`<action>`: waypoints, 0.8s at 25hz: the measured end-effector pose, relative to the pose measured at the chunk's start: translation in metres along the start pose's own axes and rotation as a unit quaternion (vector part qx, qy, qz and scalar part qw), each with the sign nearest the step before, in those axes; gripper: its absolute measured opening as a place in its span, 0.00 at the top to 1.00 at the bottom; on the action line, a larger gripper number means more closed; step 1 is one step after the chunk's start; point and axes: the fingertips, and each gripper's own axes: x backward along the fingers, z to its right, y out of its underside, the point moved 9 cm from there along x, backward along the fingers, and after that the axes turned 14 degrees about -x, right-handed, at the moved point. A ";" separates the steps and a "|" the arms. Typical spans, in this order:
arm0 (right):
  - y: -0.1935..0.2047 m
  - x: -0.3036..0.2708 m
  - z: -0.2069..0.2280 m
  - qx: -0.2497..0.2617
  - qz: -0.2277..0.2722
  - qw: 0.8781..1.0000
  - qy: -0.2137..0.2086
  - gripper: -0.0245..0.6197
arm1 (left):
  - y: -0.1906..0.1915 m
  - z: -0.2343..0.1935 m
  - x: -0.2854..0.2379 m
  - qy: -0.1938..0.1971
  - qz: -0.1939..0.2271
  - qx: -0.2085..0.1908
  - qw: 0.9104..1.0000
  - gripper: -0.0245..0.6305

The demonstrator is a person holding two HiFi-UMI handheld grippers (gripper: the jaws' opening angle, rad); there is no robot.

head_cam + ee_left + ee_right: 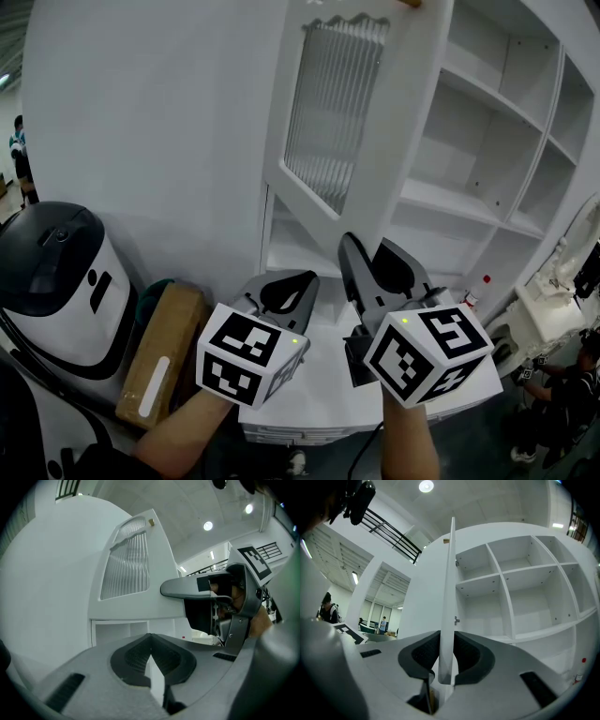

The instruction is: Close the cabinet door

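The white cabinet [469,141] stands open, its bare shelves [511,592] in plain sight. Its door [403,112], white-framed with a ribbed glass panel [328,103], swings out toward me. My right gripper [367,251] is shut on the door's free edge [449,597] near the lower corner, and both pads press its faces in the right gripper view [446,641]. My left gripper [286,281] hangs beside it to the left, shut with nothing in it [150,639]. From there the door's outer face [126,569] and the right gripper [187,588] show.
A white and black appliance [56,272] and a brown box [159,352] stand at the lower left against the cabinet's side wall. A white ledge [328,384] lies below the grippers. A red-capped bottle [483,281] and a person [562,375] are at the lower right.
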 end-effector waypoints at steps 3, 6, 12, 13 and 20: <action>-0.002 0.001 0.012 0.000 0.000 1.000 0.001 0.84 | 0.000 0.003 -0.009 -0.001 -0.002 0.000 1.000 0.95; -0.005 0.001 0.024 0.001 0.000 1.000 0.003 0.84 | -0.002 0.006 -0.019 -0.001 -0.001 -0.001 1.000 0.95; -0.009 -0.002 0.050 -0.009 -0.004 1.000 -0.016 0.84 | -0.005 0.009 -0.039 -0.004 0.001 -0.003 1.000 0.95; -0.009 -0.002 0.054 -0.011 -0.004 1.000 -0.018 0.83 | -0.006 0.009 -0.042 -0.005 0.002 -0.004 1.000 0.95; -0.013 -0.009 0.085 -0.021 -0.001 0.999 -0.043 0.83 | -0.008 0.011 -0.067 -0.012 -0.002 -0.008 1.000 0.95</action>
